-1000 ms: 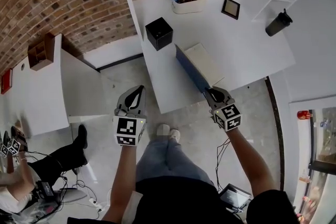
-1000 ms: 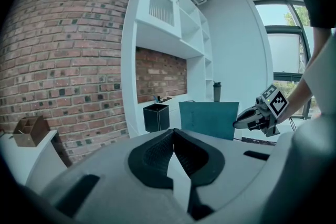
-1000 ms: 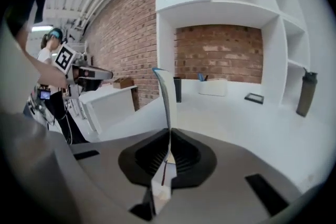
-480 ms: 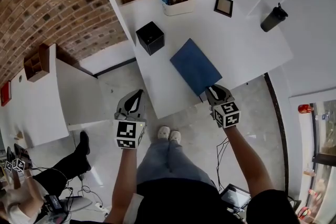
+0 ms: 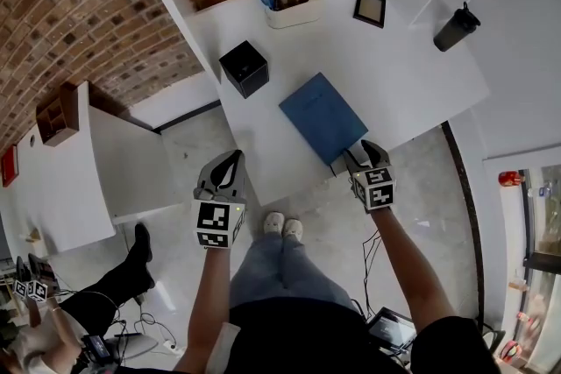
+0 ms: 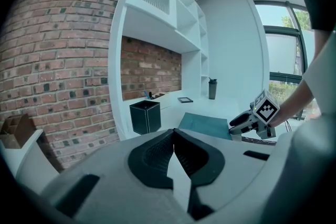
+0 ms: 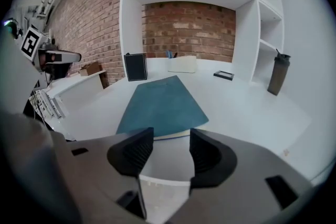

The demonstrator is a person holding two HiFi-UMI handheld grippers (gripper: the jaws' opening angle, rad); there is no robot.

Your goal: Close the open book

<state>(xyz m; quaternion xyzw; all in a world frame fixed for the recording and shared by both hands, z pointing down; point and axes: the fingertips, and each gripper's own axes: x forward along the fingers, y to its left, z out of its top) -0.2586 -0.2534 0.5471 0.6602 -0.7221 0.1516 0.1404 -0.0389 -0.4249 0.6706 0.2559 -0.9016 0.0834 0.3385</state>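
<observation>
The blue book point(image 5: 323, 116) lies closed and flat on the white table point(image 5: 412, 74), its near corner by the front edge; it also shows as the book point(image 7: 160, 105) in the right gripper view and the book point(image 6: 206, 125) in the left gripper view. My right gripper point(image 5: 362, 155) is just off that near corner, its jaws opening wide with nothing between them, the same right gripper point(image 7: 167, 150) showing only bare table in its gap. My left gripper point(image 5: 230, 166) hangs over the floor left of the table, jaws together, empty.
A black box point(image 5: 244, 68) stands left of the book. At the table's back are a white organiser point(image 5: 294, 4) and a small framed picture point(image 5: 369, 9); a dark bottle point(image 5: 456, 29) stands at the right. A second white desk point(image 5: 83, 171) lies to the left.
The book's raised blue cover has come down flat, so the book is now closed. My right gripper let go of it, opened and drew back slightly towards the table's front edge.
</observation>
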